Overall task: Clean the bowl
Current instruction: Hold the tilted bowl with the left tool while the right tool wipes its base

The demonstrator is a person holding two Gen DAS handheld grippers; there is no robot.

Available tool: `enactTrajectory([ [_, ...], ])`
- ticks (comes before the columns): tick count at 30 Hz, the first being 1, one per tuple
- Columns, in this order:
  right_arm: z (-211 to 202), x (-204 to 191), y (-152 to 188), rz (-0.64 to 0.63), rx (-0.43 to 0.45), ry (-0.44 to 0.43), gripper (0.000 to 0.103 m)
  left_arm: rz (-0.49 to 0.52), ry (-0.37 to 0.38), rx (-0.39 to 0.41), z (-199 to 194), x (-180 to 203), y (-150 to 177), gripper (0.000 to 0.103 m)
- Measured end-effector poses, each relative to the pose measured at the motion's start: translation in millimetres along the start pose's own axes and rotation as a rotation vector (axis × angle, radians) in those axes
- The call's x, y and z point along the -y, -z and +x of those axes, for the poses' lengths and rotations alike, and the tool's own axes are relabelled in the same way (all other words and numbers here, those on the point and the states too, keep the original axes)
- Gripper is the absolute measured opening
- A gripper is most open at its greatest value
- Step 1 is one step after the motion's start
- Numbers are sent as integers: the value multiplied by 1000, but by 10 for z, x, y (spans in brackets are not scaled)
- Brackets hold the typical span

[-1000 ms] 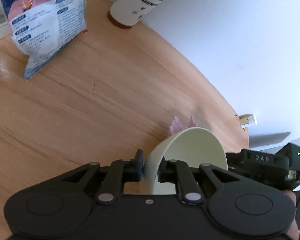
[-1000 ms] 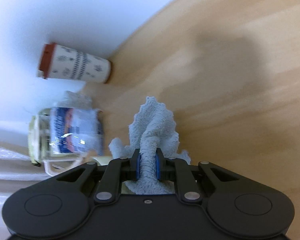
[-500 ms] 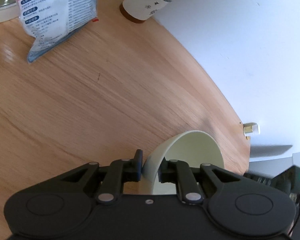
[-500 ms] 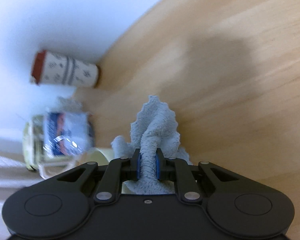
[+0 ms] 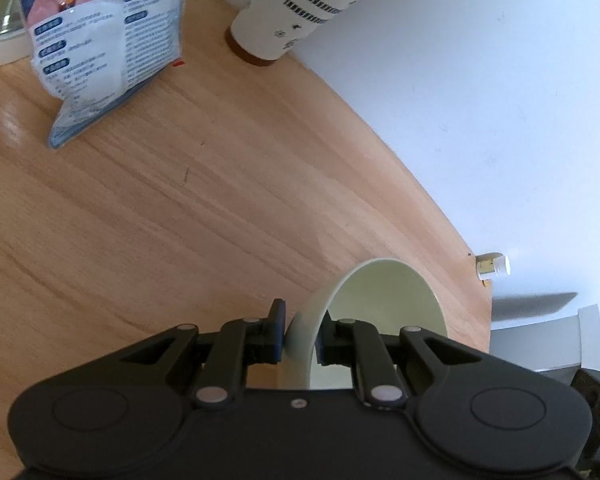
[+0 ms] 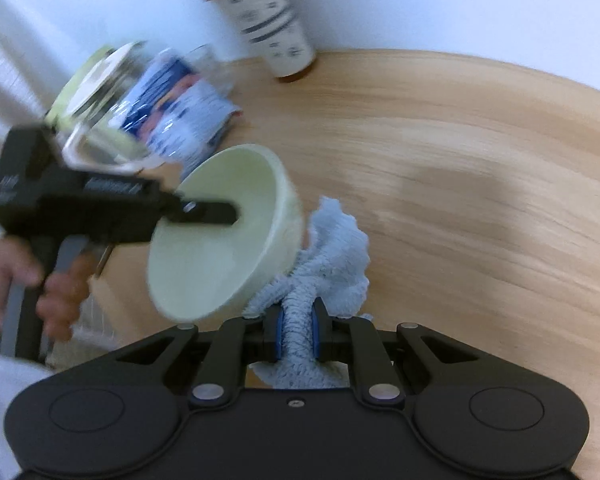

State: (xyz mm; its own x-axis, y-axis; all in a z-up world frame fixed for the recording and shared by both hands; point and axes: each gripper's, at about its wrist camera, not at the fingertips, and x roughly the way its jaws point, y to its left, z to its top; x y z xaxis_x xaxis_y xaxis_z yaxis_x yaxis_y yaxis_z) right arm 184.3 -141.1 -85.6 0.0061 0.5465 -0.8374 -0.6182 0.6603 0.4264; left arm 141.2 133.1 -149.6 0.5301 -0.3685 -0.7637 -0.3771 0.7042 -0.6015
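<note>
since the earlier frames the right tongs (image 6: 295, 336) have swung round, so the bowl (image 6: 224, 236) and the left tongs (image 6: 220, 213) now fill the left of their view, where before only a sliver of rim showed. the cup (image 6: 272, 28) has shifted from far left to straight ahead, upright against the wall. in the left view the bag (image 5: 100, 44) and cup (image 5: 300, 12) have slid a little toward the right.

the left tongs (image 5: 300, 336) are closed on the bowl's (image 5: 384, 312) wall, one finger outside and one inside, holding it tilted on edge above the counter (image 5: 180, 208) with its opening turned to the right tongs. a hand (image 6: 56, 284) grips the left handle.

the right tongs are narrow, clamped on a pale blue cloth (image 6: 328, 256) that bunches up ahead of the fingertips. the cloth lies against the outside of the bowl near its rim, just right of it.

beyond the bowl sit the blue printed bag (image 6: 180, 108) and a glass jar (image 6: 100, 92), both blurred. a small white object (image 5: 493, 265) lies at the counter's edge, right of the left tongs.
</note>
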Motion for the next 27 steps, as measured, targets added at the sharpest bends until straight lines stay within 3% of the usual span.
enactTrajectory([
  [15,144,-350,144,-64,-33,-80,16,35,5,-14,72,96,49,13],
  [22,65,-276,173,25,3,-50,15,38,7,-29,99,113,54,13],
  [27,-201,47,213,159,92,23,15,40,8,-40,119,126,58,13],
])
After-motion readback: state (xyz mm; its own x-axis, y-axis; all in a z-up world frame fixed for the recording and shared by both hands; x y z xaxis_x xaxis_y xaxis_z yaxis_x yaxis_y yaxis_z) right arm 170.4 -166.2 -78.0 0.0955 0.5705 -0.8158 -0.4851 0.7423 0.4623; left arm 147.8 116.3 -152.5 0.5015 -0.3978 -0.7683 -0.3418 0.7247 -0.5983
